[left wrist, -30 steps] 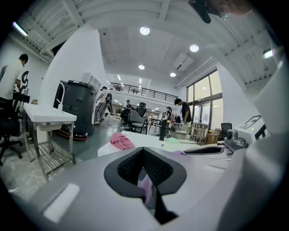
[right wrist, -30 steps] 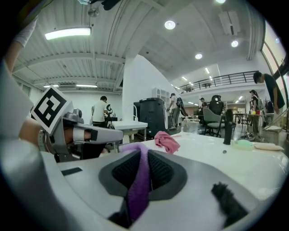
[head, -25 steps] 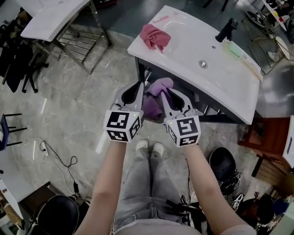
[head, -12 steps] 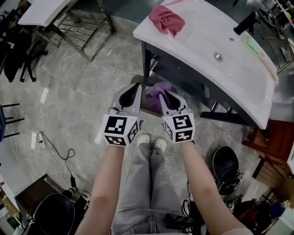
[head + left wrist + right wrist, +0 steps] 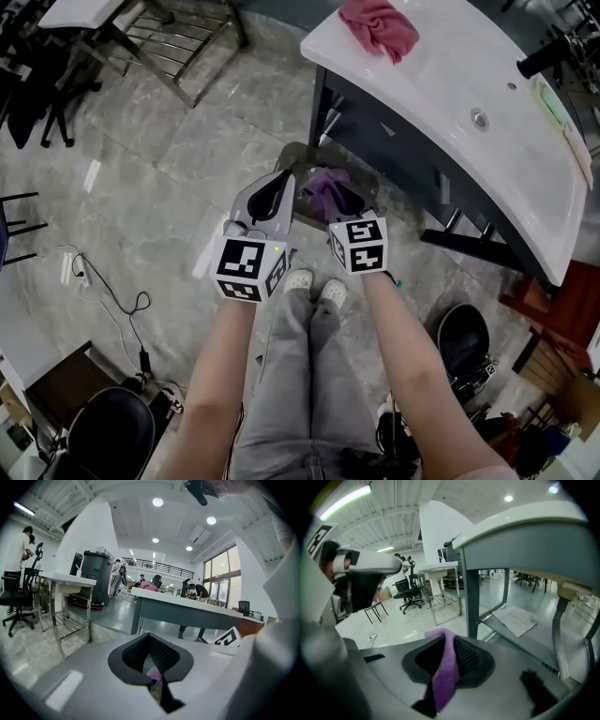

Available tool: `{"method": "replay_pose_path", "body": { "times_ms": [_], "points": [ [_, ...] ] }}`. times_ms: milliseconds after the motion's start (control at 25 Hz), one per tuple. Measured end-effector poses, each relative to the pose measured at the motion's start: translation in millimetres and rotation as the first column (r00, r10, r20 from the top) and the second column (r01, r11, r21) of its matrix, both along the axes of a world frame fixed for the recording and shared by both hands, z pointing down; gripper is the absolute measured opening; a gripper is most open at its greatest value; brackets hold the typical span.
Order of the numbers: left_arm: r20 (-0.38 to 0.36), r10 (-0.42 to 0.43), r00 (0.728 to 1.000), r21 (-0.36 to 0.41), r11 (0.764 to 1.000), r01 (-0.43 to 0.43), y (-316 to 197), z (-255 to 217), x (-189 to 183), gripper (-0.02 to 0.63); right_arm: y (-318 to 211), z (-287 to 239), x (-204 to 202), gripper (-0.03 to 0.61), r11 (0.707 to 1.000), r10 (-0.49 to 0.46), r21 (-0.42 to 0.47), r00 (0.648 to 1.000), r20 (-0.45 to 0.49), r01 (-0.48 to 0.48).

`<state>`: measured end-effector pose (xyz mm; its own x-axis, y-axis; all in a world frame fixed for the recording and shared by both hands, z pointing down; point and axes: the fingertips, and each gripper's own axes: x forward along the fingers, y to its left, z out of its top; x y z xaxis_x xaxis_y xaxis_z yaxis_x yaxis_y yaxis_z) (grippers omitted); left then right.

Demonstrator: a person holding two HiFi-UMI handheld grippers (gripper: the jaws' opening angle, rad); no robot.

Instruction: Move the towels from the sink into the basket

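Both grippers have sunk from sink height toward the floor in the head view. The left gripper (image 5: 281,186) and right gripper (image 5: 345,202) hang over the basket (image 5: 292,156) beside the stand, with the purple towel (image 5: 326,184) strung between them at its mouth. The drop looks close. Whether cloth touches the basket's bottom I cannot tell, and nothing else shows inside. A pink towel (image 5: 380,26) waits on the sink (image 5: 441,84). Left gripper view: jaws closed, pinching a small purple scrap. Right gripper view: jaws nearly together, clamping a thick purple fold.
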<state>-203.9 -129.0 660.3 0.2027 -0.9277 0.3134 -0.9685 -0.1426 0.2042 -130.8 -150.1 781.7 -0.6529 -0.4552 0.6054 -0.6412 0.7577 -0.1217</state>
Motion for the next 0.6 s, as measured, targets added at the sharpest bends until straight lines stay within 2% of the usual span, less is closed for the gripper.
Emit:
{"method": "replay_pose_path", "body": {
  "times_ms": [200, 320, 480, 600],
  "points": [
    [0.002, -0.009, 1.000, -0.010, 1.000, 0.009, -4, 6, -12, 0.006, -12, 31, -11, 0.081, 0.999, 0.007, -0.044, 0.997, -0.071, -0.010],
    [0.005, -0.013, 1.000, -0.018, 1.000, 0.013, -6, 8, -18, 0.006, -15, 41, -18, 0.123, 0.998, -0.014, -0.067, 0.997, -0.079, 0.009],
    [0.018, -0.002, 1.000, -0.024, 1.000, 0.002, -11, 9, -23, 0.006, -24, 42, -23, 0.190, 0.998, -0.027, -0.057, 0.997, -0.077, 0.023],
    [0.018, 0.002, 1.000, -0.026, 1.000, -0.002, -17, 9, -24, 0.006, -31, 39, -22, 0.202, 0.999, -0.016, -0.051, 0.997, -0.070, 0.013]
  ]
}}
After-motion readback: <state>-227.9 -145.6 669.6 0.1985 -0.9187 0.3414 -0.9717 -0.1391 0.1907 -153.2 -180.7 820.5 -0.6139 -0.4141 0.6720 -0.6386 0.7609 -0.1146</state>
